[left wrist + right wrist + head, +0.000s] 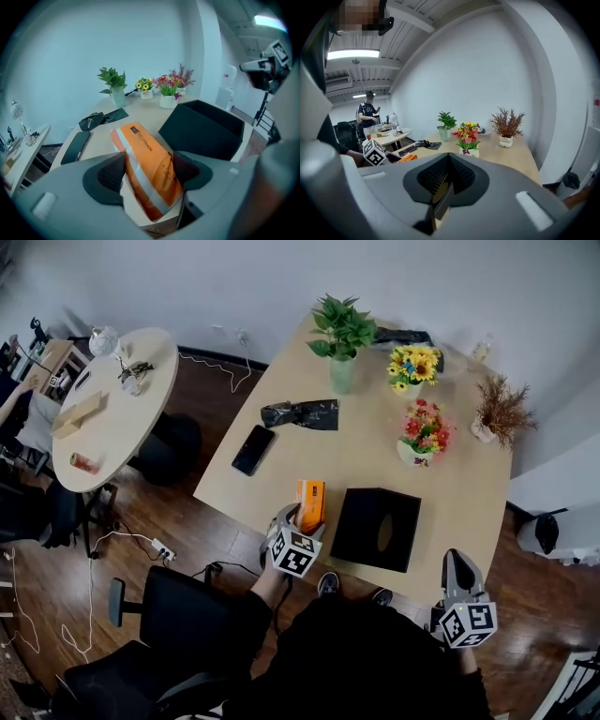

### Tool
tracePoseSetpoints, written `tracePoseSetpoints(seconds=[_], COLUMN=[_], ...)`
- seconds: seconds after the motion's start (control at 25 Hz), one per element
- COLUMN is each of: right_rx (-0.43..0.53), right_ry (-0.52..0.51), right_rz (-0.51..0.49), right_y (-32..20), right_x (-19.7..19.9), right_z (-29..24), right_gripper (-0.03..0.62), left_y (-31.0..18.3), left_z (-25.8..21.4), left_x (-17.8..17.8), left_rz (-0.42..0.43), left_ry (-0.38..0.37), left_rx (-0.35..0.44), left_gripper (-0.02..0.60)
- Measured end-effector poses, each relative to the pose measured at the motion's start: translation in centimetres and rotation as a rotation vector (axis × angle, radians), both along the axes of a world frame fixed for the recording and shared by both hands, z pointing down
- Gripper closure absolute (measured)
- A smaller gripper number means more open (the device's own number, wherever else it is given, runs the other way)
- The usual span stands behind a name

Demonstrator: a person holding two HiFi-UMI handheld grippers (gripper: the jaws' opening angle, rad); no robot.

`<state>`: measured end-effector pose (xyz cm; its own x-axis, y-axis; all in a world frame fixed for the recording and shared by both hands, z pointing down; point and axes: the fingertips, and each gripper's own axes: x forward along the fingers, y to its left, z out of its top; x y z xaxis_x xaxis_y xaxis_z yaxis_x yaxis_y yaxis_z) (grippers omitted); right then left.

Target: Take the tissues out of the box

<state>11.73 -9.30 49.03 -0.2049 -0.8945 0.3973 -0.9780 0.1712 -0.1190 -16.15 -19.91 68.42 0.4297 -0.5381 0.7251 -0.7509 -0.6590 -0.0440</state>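
Head view, biggest thing first: the light wood table (281, 418) fills the middle, and near its front edge sits the black tissue box (361, 521) with its oval slot facing up. Just left of the box, with a small gap between them, is the orange tissue pack (310, 498), out of the box and lying on the tabletop. Its long axis runs away from me. The near end is at the table's front edge and the far end points toward the middle of the table, leaning a bit left in the left gripper view, printed face up. My left gripper (300, 519) straddles the near half of the pack. The jaws are spread, with a pad right up against each long side, but not squeezing it as far as I can see. My right gripper (457, 563) is off to the right of the box, past the table's front edge, pads pressed together on nothing. Smallest bit: a dark phone (253, 449) lying further left.
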Motion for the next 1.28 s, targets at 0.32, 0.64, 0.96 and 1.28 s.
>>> tracePoseSetpoints(seconds=[0.32,0.64,0.96,1.28], right_rx=[0.016,0.023,0.037,0.042], right_ry=[-0.009,-0.05,-0.076,-0.12], right_rz=[0.001,-0.06,-0.091,-0.124], right_y=[0.7,1.0,2.6,3.9], right_x=[0.4,0.0,1.6,2.6], right_z=[-0.7,-0.2,-0.3,0.3], right_gripper=[0.592,0.593,0.594,0.592], left_y=[0.5,4.5,9.0,11.0], left_z=[-5.6,-14.7,-18.2,-17.1], left_x=[-1.3,3.7,5.9,7.6], left_rz=[-0.145,-0.094,-0.192,-0.205], left_ry=[0.244,0.482,0.401,0.367], left_rx=[0.001,0.108,0.308,0.232], left_gripper=[0.158,0.169,0.299,0.313])
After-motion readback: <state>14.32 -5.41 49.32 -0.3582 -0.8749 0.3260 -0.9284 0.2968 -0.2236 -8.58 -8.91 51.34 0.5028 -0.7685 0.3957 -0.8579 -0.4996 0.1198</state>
